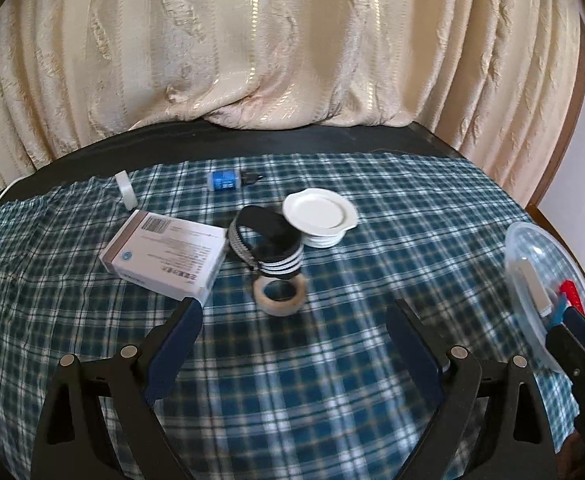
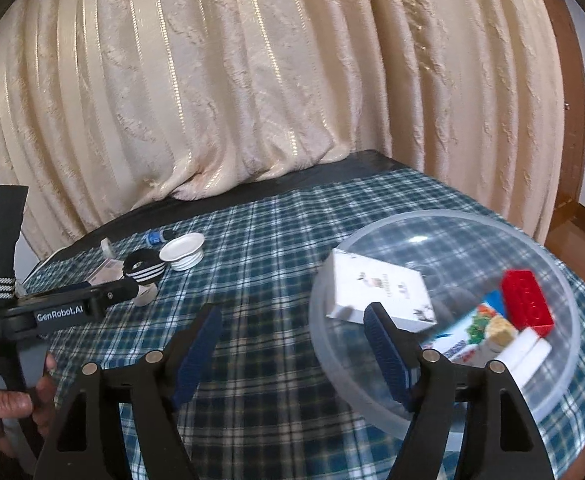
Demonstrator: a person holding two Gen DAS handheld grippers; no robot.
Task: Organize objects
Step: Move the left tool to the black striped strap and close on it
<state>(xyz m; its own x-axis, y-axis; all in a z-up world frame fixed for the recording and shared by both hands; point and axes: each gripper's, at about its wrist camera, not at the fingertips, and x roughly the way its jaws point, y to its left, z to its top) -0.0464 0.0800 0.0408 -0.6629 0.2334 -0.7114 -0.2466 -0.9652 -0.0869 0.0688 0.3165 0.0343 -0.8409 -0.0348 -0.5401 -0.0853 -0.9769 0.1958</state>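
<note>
My left gripper [image 1: 294, 312] is open and empty above the plaid cloth, just short of a beige tape roll [image 1: 279, 290]. Behind the roll lie a black striped strap [image 1: 266, 246], a white lid [image 1: 319, 216] and a white carton [image 1: 166, 256]. A blue bottle [image 1: 223, 181] and a small clear tape roll [image 1: 126, 189] lie farther back. My right gripper [image 2: 292, 316] is open and empty at the near left rim of a clear plastic bowl [image 2: 388, 404]. The bowl holds a white box [image 2: 380, 288], a red brick [image 2: 526, 300] and other small items.
The table is covered by a blue plaid cloth [image 1: 372, 240], with a cream curtain [image 1: 276, 48] hanging behind it. The bowl shows at the right edge of the left wrist view [image 1: 528, 304]. The left gripper's handle and the hand holding it [image 2: 8, 396] are at the left in the right wrist view.
</note>
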